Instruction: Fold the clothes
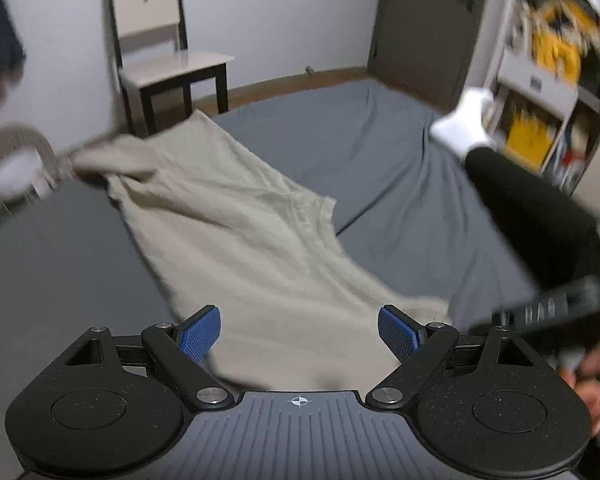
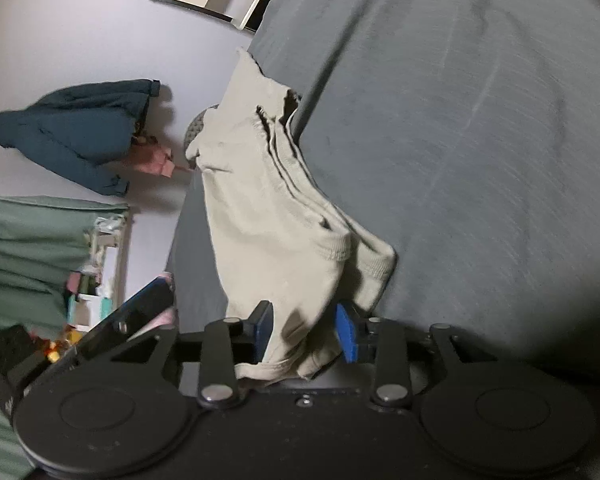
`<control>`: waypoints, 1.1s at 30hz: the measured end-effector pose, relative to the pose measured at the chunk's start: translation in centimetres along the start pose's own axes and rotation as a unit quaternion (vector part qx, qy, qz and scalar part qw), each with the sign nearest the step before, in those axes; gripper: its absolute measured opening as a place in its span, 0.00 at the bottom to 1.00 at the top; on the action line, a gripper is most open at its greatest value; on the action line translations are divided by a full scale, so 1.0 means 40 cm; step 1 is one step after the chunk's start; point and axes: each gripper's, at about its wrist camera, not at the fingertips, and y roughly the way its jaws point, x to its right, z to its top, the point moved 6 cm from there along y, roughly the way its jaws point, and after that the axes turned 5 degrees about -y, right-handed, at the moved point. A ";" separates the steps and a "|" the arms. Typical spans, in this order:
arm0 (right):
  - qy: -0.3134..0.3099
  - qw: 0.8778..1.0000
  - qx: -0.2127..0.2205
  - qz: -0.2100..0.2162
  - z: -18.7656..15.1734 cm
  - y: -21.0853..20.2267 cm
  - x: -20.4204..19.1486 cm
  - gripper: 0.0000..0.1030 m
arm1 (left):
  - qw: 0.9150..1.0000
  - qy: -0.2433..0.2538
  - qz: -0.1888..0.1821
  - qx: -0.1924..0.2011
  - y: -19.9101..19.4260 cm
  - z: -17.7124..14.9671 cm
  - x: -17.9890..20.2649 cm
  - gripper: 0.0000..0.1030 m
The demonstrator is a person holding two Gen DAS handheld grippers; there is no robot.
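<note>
While the beige T-shirt lies spread across the grey bed sheet, its far end hangs off the edge near the chair. The left gripper stands with jaws wide apart, cloth beneath but nothing clamped. The right gripper has a bunched sleeve or hem of the T-shirt between its blue pads; the gap looks partly closed, and a firm pinch is probable, not certain. Judgement: the garment is being laid out for folding. Recommend the left claw take the opposite corner, both pulling evenly to flatten wrinkles before any fold.
</note>
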 end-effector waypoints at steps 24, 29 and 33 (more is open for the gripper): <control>-0.080 0.984 0.083 -0.138 0.034 -0.031 -0.016 0.16 | 0.984 0.025 -0.173 -0.031 0.113 -0.172 0.116 0.84; -0.221 0.958 0.127 -0.130 0.110 -0.038 -0.154 0.37 | 0.983 0.054 -0.173 -0.020 0.101 -0.177 0.130 0.84; -0.340 0.931 0.100 -0.085 0.206 0.057 -0.271 0.37 | 0.979 0.084 -0.187 0.006 0.092 -0.175 0.156 0.84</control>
